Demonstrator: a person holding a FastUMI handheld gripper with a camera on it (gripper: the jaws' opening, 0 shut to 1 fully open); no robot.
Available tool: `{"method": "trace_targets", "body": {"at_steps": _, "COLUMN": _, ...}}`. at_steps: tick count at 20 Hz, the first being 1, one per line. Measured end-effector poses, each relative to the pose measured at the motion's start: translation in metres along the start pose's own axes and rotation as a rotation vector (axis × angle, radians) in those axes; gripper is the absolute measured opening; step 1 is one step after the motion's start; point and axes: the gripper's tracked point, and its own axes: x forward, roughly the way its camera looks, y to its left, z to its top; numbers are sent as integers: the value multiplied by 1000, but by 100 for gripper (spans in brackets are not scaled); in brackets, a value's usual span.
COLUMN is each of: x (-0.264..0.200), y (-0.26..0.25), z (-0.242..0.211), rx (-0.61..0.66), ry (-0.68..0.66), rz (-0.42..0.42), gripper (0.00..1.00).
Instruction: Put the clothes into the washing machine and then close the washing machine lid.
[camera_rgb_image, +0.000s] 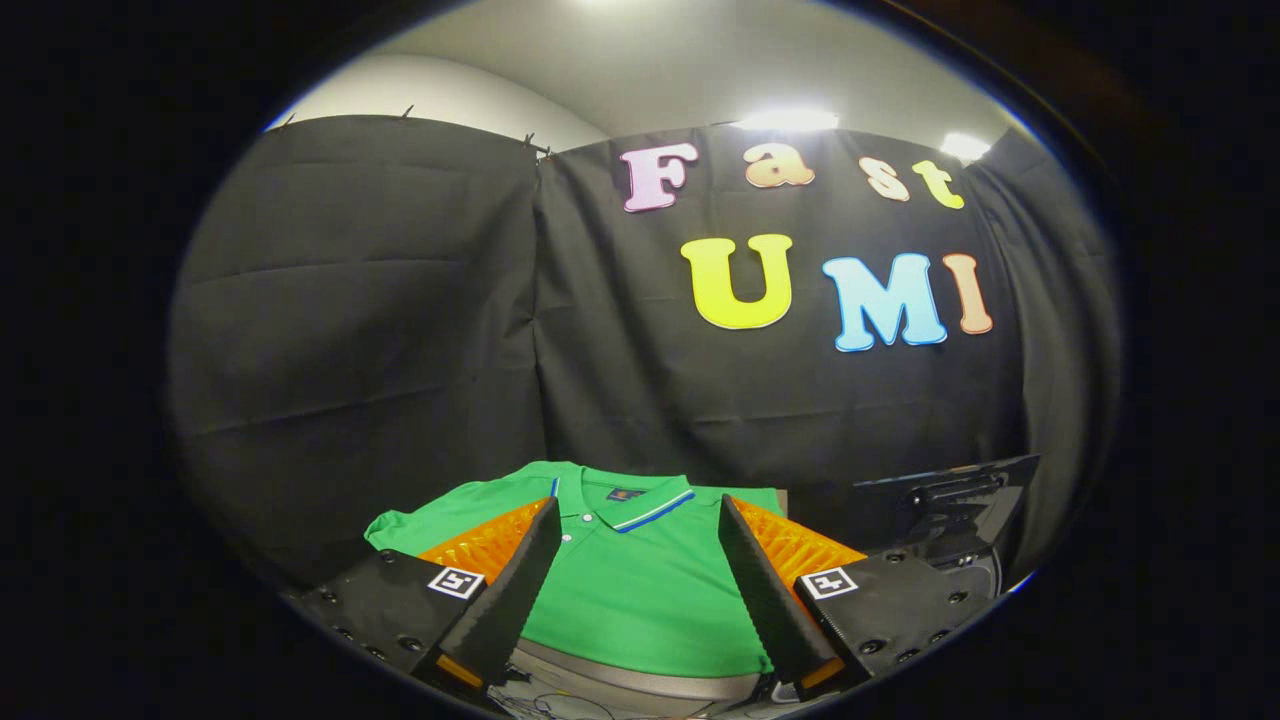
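The gripper (640, 560) hangs with its fingers spread wide and grasping nothing. A green polo shirt (630, 590) lies flat between and just beyond them, its small neck label too tiny to read. A dark washing machine (950, 510) with its lid raised stands just beside the shirt.

Your one camera rides on the gripper (640, 590) and looks forward along its two fingers, which stand spread apart low in its fisheye view. It sits low and close over a flat-laid green polo shirt with a blue-striped collar (625, 570), facing level toward the black cloth booth wall (400, 330) beyond, with the pale ceiling (650, 60) above.
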Motion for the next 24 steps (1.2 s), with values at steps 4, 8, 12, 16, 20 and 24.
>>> {"method": "trace_targets", "body": {"at_steps": 4, "x": 28, "y": 13, "z": -13, "rx": 19, "ry": 75, "rz": 15, "gripper": 99}}
{"method": "trace_targets", "body": {"at_steps": 8, "x": 57, "y": 32, "z": -33, "rx": 67, "ry": 174, "rz": 61, "gripper": 97}}
{"method": "trace_targets", "body": {"at_steps": 12, "x": 77, "y": 43, "z": -45, "rx": 58, "ry": 237, "rz": 72, "gripper": 97}}
{"method": "trace_targets", "body": {"at_steps": 16, "x": 95, "y": 52, "z": -57, "rx": 6, "ry": 300, "rz": 74, "gripper": 97}}
{"method": "trace_targets", "body": {"at_steps": 20, "x": 104, "y": 67, "z": -72, "rx": -43, "ry": 352, "rz": 92, "gripper": 97}}
{"method": "trace_targets", "body": {"at_steps": 24, "x": 110, "y": 74, "z": -90, "rx": -37, "ry": 429, "rz": 91, "gripper": 97}}
